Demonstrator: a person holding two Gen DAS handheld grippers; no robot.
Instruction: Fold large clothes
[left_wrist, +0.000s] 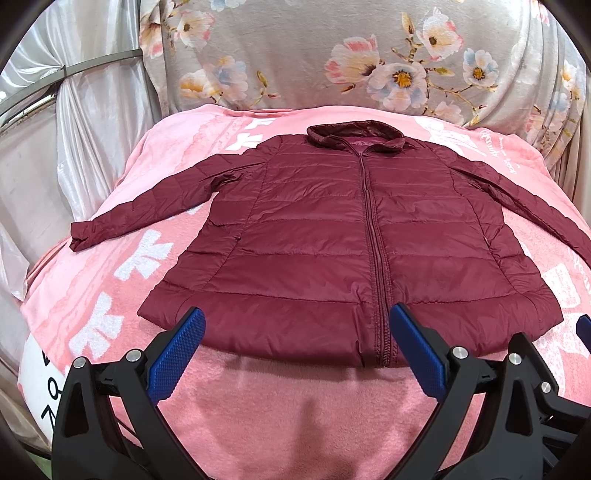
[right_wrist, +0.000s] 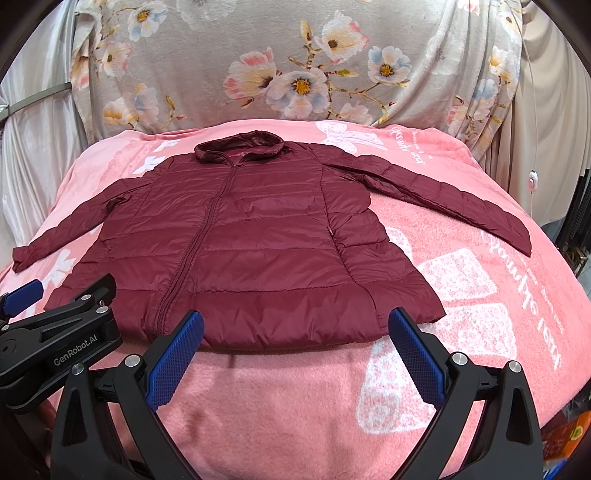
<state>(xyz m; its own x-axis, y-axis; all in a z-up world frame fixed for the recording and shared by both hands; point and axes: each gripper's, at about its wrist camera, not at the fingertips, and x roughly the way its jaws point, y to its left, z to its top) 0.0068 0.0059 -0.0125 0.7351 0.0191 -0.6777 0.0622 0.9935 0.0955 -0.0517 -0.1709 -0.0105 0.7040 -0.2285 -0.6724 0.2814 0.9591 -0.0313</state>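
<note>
Your jacket lies flat on the blanket, collar away from you, sleeves spread left and right. Behind hangs a sheet.

Ahead of you: pink fleece blanket with white lettering and bow prints covers surface. Behind it, grey floral sheet hangs as backdrop. Pale satin curtain at your left, metal bar crossing it. White cord with switch at right.
</note>
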